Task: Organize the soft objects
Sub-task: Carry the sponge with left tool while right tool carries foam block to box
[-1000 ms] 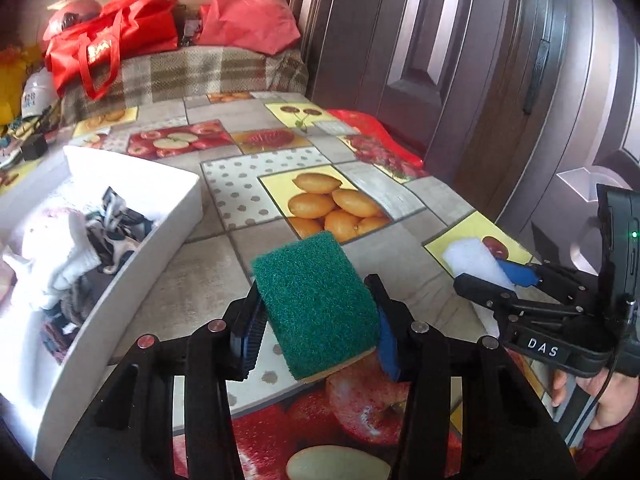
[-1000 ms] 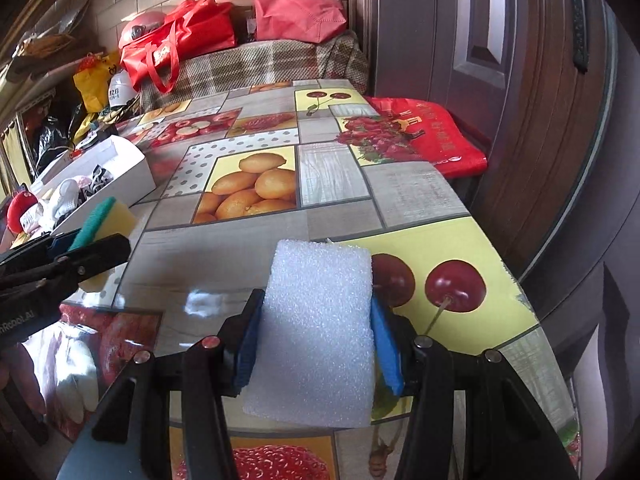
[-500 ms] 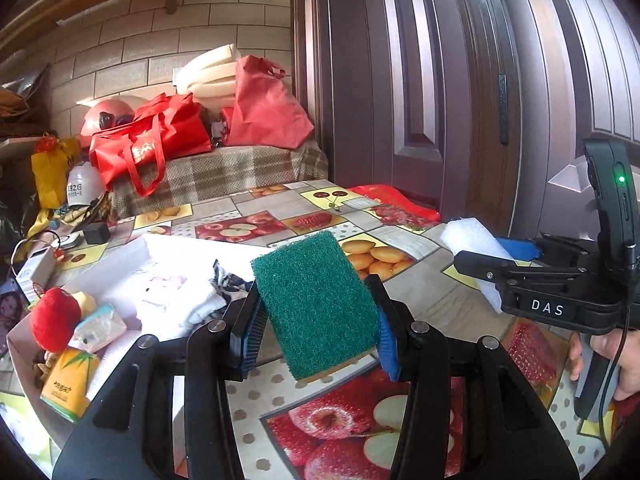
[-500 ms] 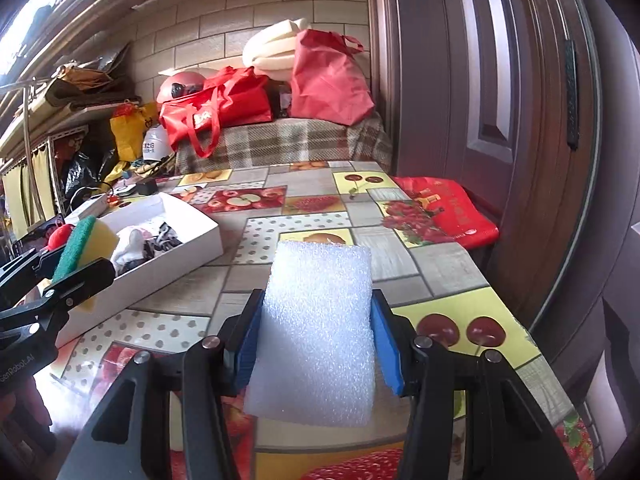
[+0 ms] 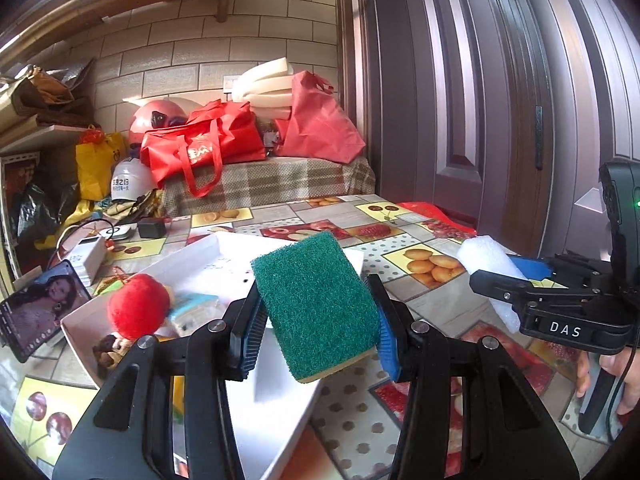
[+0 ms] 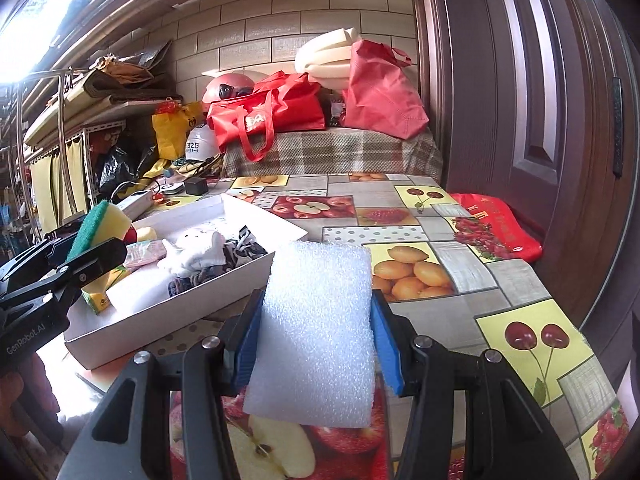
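Observation:
My left gripper [image 5: 318, 322] is shut on a green and yellow scouring sponge [image 5: 316, 304] and holds it in the air over the near end of the white tray [image 5: 288, 420]. It also shows in the right wrist view [image 6: 96, 232]. My right gripper [image 6: 316, 336] is shut on a white foam block [image 6: 316, 332], held above the table just right of the tray [image 6: 192, 304]. The foam also shows in the left wrist view [image 5: 490, 270]. The tray holds a red plush toy [image 5: 138, 310], a white plush [image 6: 192, 250], dark patterned cloth [image 6: 240, 246] and a yellow-green packet [image 6: 98, 288].
The table has a fruit-print cloth [image 6: 440, 272]. A phone [image 5: 38, 314], a white charger box [image 5: 86, 258] and cables lie at its left. A red bag [image 6: 496, 226] lies at the right edge beside the dark door [image 6: 540, 100]. Red bags [image 6: 264, 114] sit behind.
Both grippers have risen and tilted up, so more of the room shows. My left gripper with the green sponge has moved left over the tray. The right gripper still holds the foam.

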